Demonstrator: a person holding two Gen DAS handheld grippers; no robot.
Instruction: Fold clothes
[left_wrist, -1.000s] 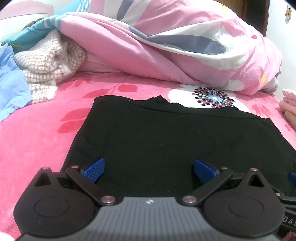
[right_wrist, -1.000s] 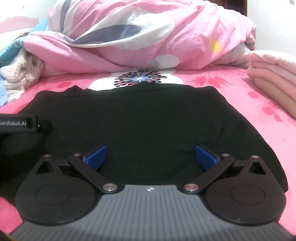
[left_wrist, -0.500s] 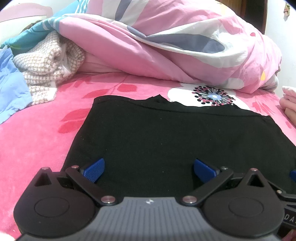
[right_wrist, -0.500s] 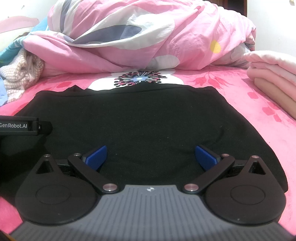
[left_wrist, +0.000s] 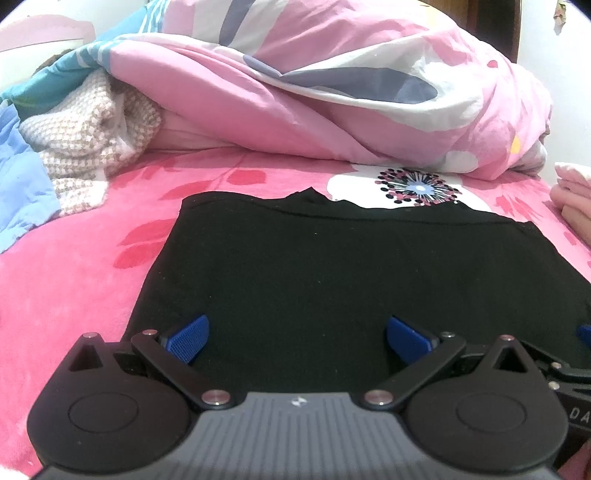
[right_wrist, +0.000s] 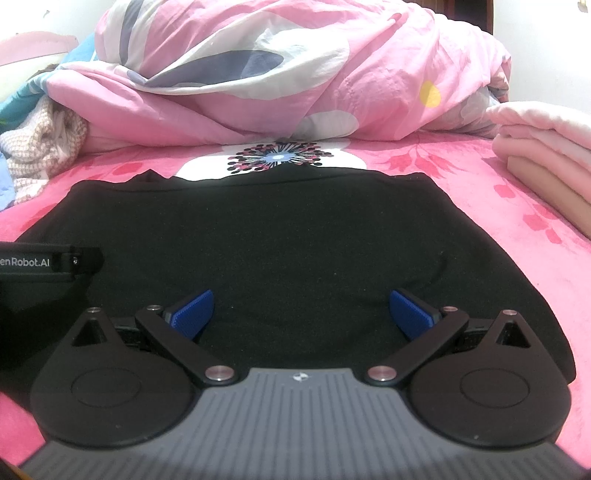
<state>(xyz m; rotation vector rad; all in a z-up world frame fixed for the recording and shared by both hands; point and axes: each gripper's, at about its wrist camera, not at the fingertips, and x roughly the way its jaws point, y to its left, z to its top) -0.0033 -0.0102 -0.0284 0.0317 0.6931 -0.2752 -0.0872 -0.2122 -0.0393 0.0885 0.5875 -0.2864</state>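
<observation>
A black garment (left_wrist: 332, 273) lies spread flat on the pink flowered bedsheet (left_wrist: 74, 280), already folded into a broad, roughly rectangular shape. Its far edge runs just below the big white flower with the dark speckled centre (left_wrist: 417, 186) printed on the sheet, and a small point of fabric sticks up along that edge toward the left.

The left gripper (left_wrist: 297, 334) hovers low over the near left part of the garment, its jaws spread wide with the blue pads (left_wrist: 188, 338) well apart and nothing between them but the cloth below. The right gripper (right_wrist: 301, 308) sits just beside it, over the near right part of the same garment (right_wrist: 295, 240), also wide open and holding nothing. I cannot tell whether either one's pads actually touch the fabric. From the right wrist view, the side of the left gripper shows at the left edge as a black bar with white lettering (right_wrist: 37, 263).

Behind the garment a rumpled pink duvet (left_wrist: 314, 92) with grey and white patches is heaped across the bed. To the left of it lies a bundle of beige and white knitted cloth (left_wrist: 92, 136), with a blue cloth (left_wrist: 22, 184) beside that. On the right side of the bed a stack of folded pale pink fabric (right_wrist: 546, 147) rests on the sheet, well apart from the black garment.
</observation>
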